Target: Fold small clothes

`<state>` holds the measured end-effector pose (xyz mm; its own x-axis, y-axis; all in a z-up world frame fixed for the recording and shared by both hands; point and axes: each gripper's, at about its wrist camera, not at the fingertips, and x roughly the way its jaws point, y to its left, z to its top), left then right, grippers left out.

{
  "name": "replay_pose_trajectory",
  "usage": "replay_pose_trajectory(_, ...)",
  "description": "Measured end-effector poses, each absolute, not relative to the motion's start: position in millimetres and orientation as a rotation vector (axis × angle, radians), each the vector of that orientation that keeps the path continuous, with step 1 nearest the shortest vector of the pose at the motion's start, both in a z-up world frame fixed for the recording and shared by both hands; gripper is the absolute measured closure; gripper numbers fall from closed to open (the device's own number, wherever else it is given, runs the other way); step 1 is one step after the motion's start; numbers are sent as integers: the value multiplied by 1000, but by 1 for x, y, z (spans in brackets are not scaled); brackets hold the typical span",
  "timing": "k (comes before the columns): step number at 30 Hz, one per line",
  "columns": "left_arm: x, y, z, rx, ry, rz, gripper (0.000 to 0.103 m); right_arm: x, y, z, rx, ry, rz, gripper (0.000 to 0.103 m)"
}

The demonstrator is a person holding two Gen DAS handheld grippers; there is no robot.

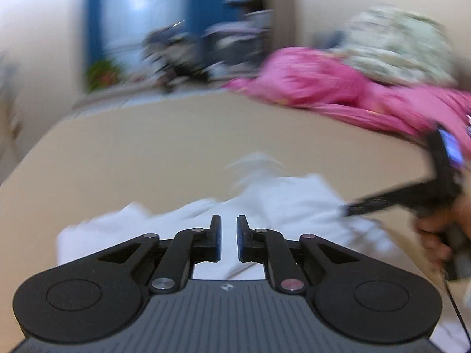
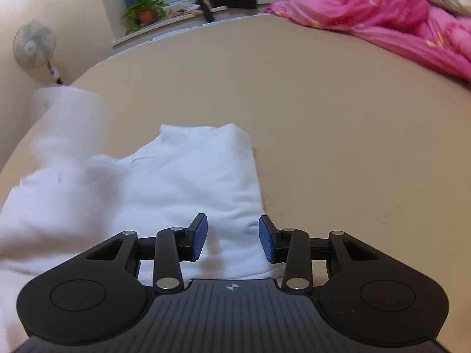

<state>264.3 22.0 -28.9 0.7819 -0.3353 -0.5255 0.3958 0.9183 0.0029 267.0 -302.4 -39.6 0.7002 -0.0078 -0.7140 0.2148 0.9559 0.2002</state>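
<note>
My left gripper (image 1: 229,236) hung over the white garment (image 1: 282,203) with its fingers nearly together, only a narrow gap between the pads and nothing caught in it. That view was smeared, so I could make out little of the cloth beyond its pale shape. My right gripper (image 2: 233,239) sat low over the same garment (image 2: 176,182), fingers partly open, the cloth lying flat beneath them and not pinched. The garment lay on the tan bed (image 2: 323,117), its near right part folded over into a straight edge, its left part rumpled and blurred. A pink blanket (image 2: 382,20) was heaped well apart at the far side.

I judged that I was between folds: one side was turned in and neither gripper had hold of anything. The next move called for me to find a free edge on the untidy left side, close on it cleanly, and carry it across without dragging the folded part askew.
</note>
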Motion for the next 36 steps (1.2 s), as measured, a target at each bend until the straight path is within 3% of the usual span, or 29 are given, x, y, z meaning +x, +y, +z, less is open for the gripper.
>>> replay_pose_trajectory(10, 352, 145, -65, -155, 954, 95, 87, 266, -311, -37, 453, 698, -30, 62)
replay_pose_trajectory(12, 355, 164, -77, -244, 1031, 114, 87, 271, -309, -34, 466, 667, 2, 59)
replay_pose_trajectory(14, 357, 174, -79, -297, 1048, 111, 87, 286, -302, -31, 451, 648, 1, 53)
replay_pose_trajectory(18, 350, 177, -78, -277, 1048, 106, 87, 336, -275, -32, 426, 676, 38, 51)
replay_pose_trajectory(22, 354, 183, -82, -262, 1049, 104, 87, 387, -217, -40, 234, 740, 66, 47)
replay_pose_trajectory(24, 355, 185, -82, -249, 1049, 101, 87, 411, -191, -52, 80, 820, 6, 50)
replay_pose_trajectory(26, 357, 179, -83, -248, 1052, 94, 87, 421, -178, -60, -46, 855, -34, 98)
replay_pose_trajectory(32, 362, 180, -82, -305, 1073, 77, 87, 324, -249, -4, 339, 465, -137, 99)
replay_pose_trajectory(36, 359, 186, -80, -324, 1075, 70, 87, 268, -298, -36, 490, 513, -234, 94)
